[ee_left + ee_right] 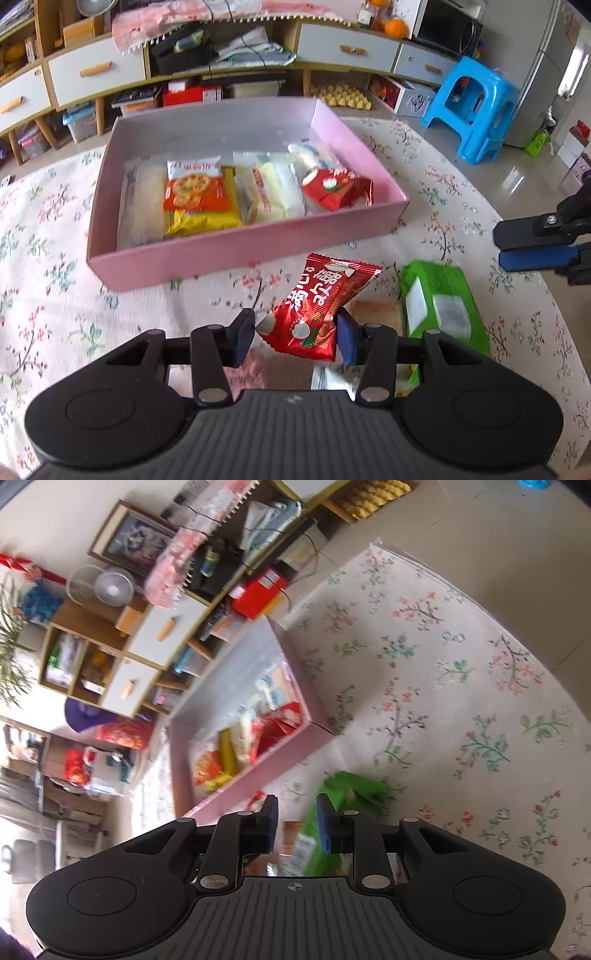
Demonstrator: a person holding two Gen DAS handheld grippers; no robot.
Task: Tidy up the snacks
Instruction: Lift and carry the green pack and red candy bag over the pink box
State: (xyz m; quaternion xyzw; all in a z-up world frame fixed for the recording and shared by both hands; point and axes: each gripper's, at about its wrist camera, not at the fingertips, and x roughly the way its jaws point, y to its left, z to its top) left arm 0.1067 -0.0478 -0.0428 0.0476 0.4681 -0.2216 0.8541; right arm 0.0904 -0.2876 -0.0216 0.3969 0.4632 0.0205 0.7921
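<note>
The left gripper (295, 334) is clamped on a crinkled red foil snack packet with white lettering (314, 308), its 2 pads pressing the packet's lower half from either side while the upper end sticks up and away from the fingers, clear of the floral tablecloth (55, 288). Just beyond it sits the shallow pink cardboard box (229, 251), which already holds a row of wrapped snacks: an orange-and-yellow cracker pack (197, 195), a pale yellow-white packet (273, 192) and another red foil packet (338, 188) against the right wall. To the right of the held packet a bright green wrapped packet with white labels (439, 299) lies on the cloth. In the right wrist view the right gripper (297, 825) stands low over this green packet (351, 790), its jaws narrowed with the packet's near end between them; motion blur hides whether the pads actually press on it.
</note>
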